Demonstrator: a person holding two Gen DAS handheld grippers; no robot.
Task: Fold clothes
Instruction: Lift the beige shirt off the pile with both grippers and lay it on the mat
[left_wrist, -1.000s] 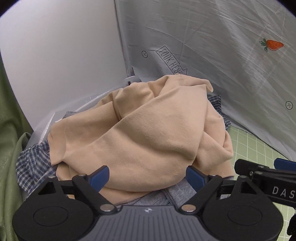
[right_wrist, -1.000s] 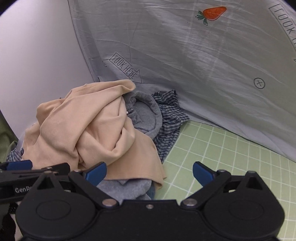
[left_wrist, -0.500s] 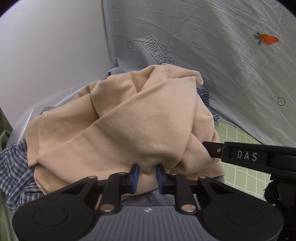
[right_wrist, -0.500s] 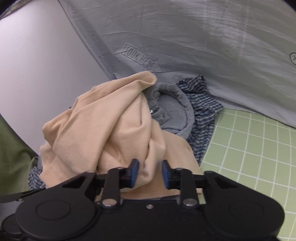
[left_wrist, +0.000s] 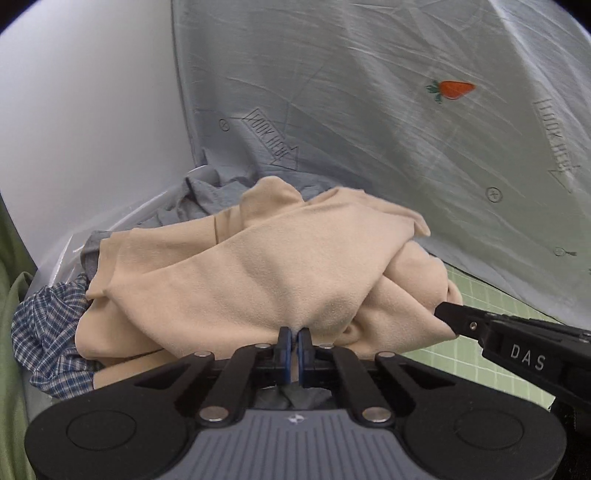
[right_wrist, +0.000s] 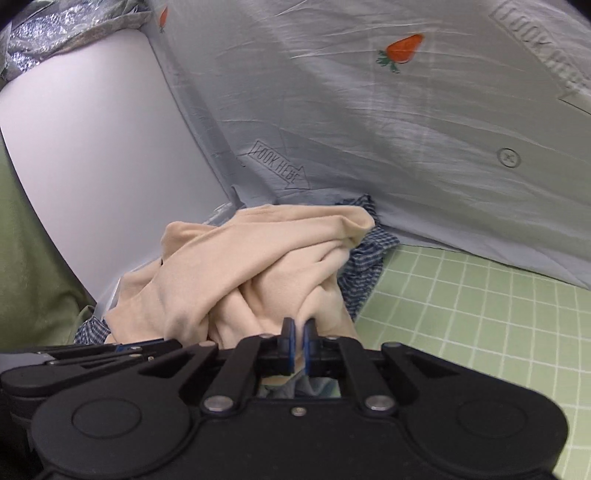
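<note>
A crumpled beige garment (left_wrist: 266, 269) (right_wrist: 258, 266) lies on top of a heap of clothes. My left gripper (left_wrist: 294, 338) is shut on a pinch of its near edge. My right gripper (right_wrist: 299, 332) is shut on another fold of the same beige cloth, further right. In the left wrist view the right gripper (left_wrist: 448, 314) reaches in from the right and touches the garment. In the right wrist view the left gripper's black arm (right_wrist: 110, 350) shows at the lower left. Grey cloth shows under the beige one behind both sets of fingers.
A blue checked shirt (left_wrist: 48, 332) (right_wrist: 365, 258) lies under the heap, out to the left and right. A grey sheet (left_wrist: 369, 129) with carrot prints hangs behind. A white wall (left_wrist: 92, 129) stands at the left, green cloth (right_wrist: 33, 258) at the far left, a green grid mat (right_wrist: 480, 314) at the right.
Both grippers went from wide open to shut, each on a pinch of the beige garment. The garment has been drawn up and toward me, and the grey hooded top in the heap is now covered.
</note>
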